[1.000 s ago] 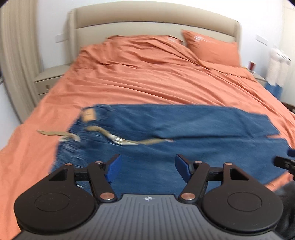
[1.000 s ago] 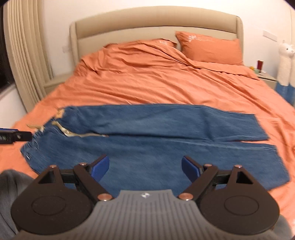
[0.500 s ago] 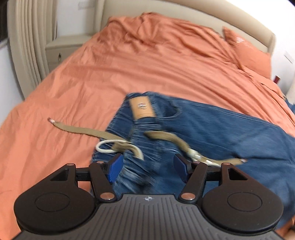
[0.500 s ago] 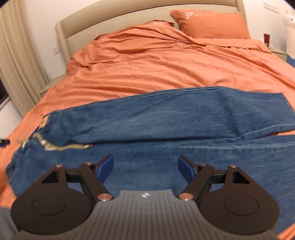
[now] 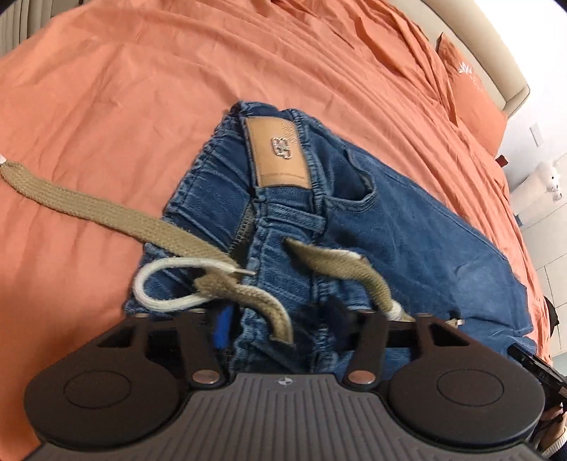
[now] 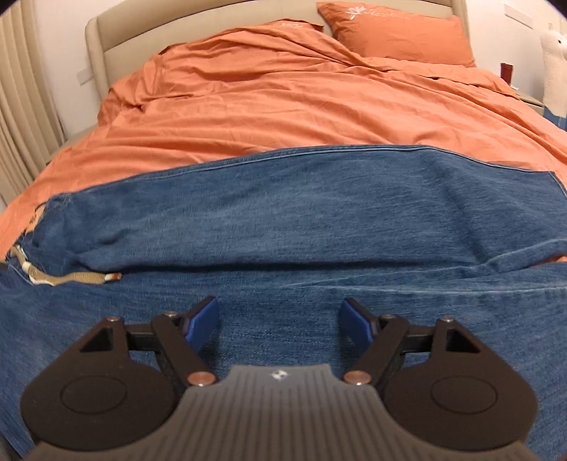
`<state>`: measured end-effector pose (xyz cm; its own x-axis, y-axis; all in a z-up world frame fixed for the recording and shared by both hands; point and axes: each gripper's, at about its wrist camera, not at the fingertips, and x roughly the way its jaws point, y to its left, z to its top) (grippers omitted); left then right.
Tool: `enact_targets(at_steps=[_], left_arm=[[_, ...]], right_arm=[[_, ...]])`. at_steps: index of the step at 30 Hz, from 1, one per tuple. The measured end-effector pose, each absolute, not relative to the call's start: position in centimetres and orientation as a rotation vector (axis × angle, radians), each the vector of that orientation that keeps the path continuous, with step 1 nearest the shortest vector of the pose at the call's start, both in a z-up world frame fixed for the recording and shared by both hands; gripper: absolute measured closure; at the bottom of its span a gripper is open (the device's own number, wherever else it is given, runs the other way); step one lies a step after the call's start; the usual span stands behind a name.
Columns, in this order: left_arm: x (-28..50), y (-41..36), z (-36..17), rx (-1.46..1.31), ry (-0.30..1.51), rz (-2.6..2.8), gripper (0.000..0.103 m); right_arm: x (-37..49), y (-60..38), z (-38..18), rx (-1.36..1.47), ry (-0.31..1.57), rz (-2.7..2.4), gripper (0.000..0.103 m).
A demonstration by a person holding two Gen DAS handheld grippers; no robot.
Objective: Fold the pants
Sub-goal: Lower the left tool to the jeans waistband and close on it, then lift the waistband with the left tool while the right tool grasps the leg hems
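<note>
Blue jeans (image 5: 407, 227) lie flat across the orange bed, waistband to the left, legs to the right. The waistband has a tan leather patch (image 5: 278, 156) and a tan drawstring (image 5: 106, 216) with a white loop (image 5: 156, 294). My left gripper (image 5: 283, 326) is open, its jaws either side of the bunched near waistband edge. In the right wrist view the jeans (image 6: 283, 220) fill the foreground, one leg lying partly over the other. My right gripper (image 6: 278, 319) is open and empty, low over the near leg.
The orange duvet (image 6: 301, 103) covers the bed, rumpled toward the beige headboard (image 6: 106, 42). An orange pillow (image 6: 393, 32) lies at the back right. A nightstand with a red cup (image 6: 506, 72) and a white plush toy (image 6: 553, 53) stand to the right.
My left gripper has swung left and dropped onto the waistband, which now sits between its jaws. My right gripper has moved forward and down, close over the near leg.
</note>
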<state>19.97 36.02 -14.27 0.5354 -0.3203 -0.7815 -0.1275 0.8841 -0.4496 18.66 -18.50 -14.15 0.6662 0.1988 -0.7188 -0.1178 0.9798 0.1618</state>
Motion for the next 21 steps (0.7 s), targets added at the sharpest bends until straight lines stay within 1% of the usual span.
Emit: enact_targets(at_steps=[1,2,3,6,8,10,14,18,19,21], left_arm=[[19.6,35.6,-13.8,-0.461,0.994,-0.091,0.079],[19.4,35.2,-13.4,-0.442,0.971,-0.084,0.089],[18.7,34.6,-12.3,-0.434,0.926,-0.076,0.092],[15.6,32.1,-7.7,-0.303,0.729,0.034,0.095],[14.4,31.7,-5.7,-0.259,0.688,0.082,0.095],[15.0,31.7,-6.1,-0.195,0.748,0.127,0.095],[17.3,32.3,-10.6,-0.162,0.879,0.189,0.094],[18.5,32.5,-13.7,-0.163,0.930,0.206,0.093],[18.5,32.6,-13.9,-0.167,0.940,0.203,0.092],[18.4,32.5,-13.8,-0.146,0.967,0.198,0.086]], right_arm=[[18.6,-18.4,-14.2,0.098,0.823,0.179,0.030],[18.5,-18.4,-14.2,0.091,0.822,0.176,0.030],[18.4,-18.5,-14.1,0.088,0.819,0.173,0.030],[18.1,-18.9,-13.8,0.099,0.810,0.154,0.030],[18.0,-19.2,-13.6,0.111,0.806,0.141,0.030],[17.9,-19.6,-13.6,0.124,0.808,0.126,0.030],[18.3,-20.1,-14.1,0.116,0.853,0.081,0.030],[18.7,-21.1,-14.7,0.163,0.900,0.060,0.030],[18.9,-21.3,-14.9,0.170,0.912,0.055,0.030],[19.0,-21.2,-15.1,0.165,0.924,0.052,0.029]])
